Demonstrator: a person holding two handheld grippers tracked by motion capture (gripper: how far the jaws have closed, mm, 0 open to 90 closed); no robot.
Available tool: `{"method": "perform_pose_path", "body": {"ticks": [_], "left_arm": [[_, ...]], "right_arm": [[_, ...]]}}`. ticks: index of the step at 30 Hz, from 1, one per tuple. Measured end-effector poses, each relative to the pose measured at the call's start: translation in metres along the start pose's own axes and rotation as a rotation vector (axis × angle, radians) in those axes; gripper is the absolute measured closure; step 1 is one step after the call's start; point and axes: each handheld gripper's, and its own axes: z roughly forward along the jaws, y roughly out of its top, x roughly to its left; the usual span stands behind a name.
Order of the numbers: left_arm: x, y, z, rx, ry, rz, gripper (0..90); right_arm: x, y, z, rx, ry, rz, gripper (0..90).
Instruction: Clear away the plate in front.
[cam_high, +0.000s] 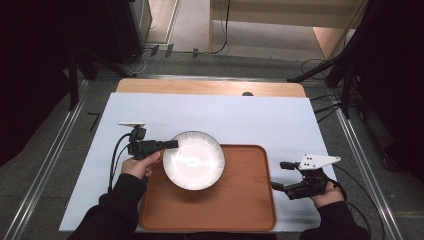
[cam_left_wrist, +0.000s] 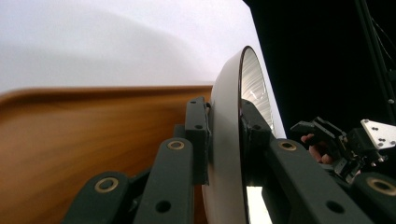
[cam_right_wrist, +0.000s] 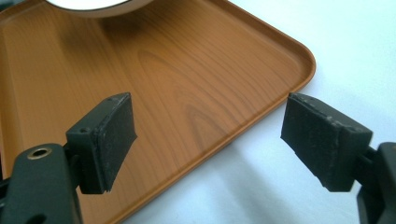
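The left hand-held gripper (cam_high: 172, 145) has its jaws squeezed on the left rim of the white plate (cam_high: 194, 160). In the left gripper view, one black pad sits under the rim and one sits on top, both pressing on it. The plate is over the far left part of the brown tray (cam_high: 225, 210), and its left edge sticks out past the tray's side. The tray lies on the near part of the white counter (cam_high: 240, 115).

The right hand-held gripper (cam_high: 281, 175) is just off the tray's right side, over the counter. Its jaws are wide apart and hold nothing. They point left at the tray.
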Motion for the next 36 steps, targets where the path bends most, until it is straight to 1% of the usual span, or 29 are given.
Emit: {"method": "perform_pose_path", "body": {"ticks": [3,4,8,14,15,16,19,21,24,25,29,30,33,36], "left_arm": [[0.0,-0.005,0.001,0.012,0.005,0.0,78.0],[0.001,-0.006,0.001,0.018,0.005,0.007,78.0],[0.001,-0.009,0.004,0.019,0.016,0.01,77.8],[0.003,-0.011,0.011,0.036,0.028,0.01,77.4],[0.003,-0.012,0.014,0.05,0.033,0.014,77.3],[0.003,-0.013,0.016,0.051,0.035,0.013,77.3],[0.004,-0.014,0.02,0.057,0.025,0.005,77.4],[0.004,-0.015,0.022,0.061,0.024,0.01,77.5],[0.003,-0.016,0.023,0.07,0.027,0.018,78.1],[0.002,-0.016,0.024,0.079,0.036,0.032,78.3],[-0.001,-0.017,0.025,0.09,0.076,0.071,79.8],[-0.001,-0.017,0.025,0.094,0.08,0.082,80.1],[-0.001,-0.017,0.025,0.098,0.082,0.085,80.3],[-0.003,-0.018,0.026,0.106,0.103,0.1,80.9]], "right_arm": [[0.0,0.0,0.0,0.001,0.0,0.0,18.5],[0.0,0.0,0.0,0.002,-0.002,0.001,18.5],[0.001,0.0,0.001,0.004,0.0,-0.004,18.5],[0.002,0.001,0.001,0.005,0.001,-0.005,18.5],[0.002,0.001,0.001,0.005,0.0,-0.001,18.5],[0.002,0.001,0.001,0.007,0.0,-0.003,18.5],[0.002,0.001,0.001,0.006,0.001,-0.002,18.5],[0.002,0.001,0.001,0.005,0.002,-0.003,18.5],[0.002,0.001,0.001,0.007,0.001,-0.005,18.5],[0.002,0.001,0.001,0.006,0.002,-0.004,18.5],[0.002,0.001,0.002,0.009,0.004,0.0,18.6],[0.002,0.001,0.002,0.008,0.004,0.001,18.5],[0.002,0.001,0.002,0.012,0.005,-0.004,18.6],[0.002,0.001,0.002,0.014,0.006,-0.002,18.5]]}}
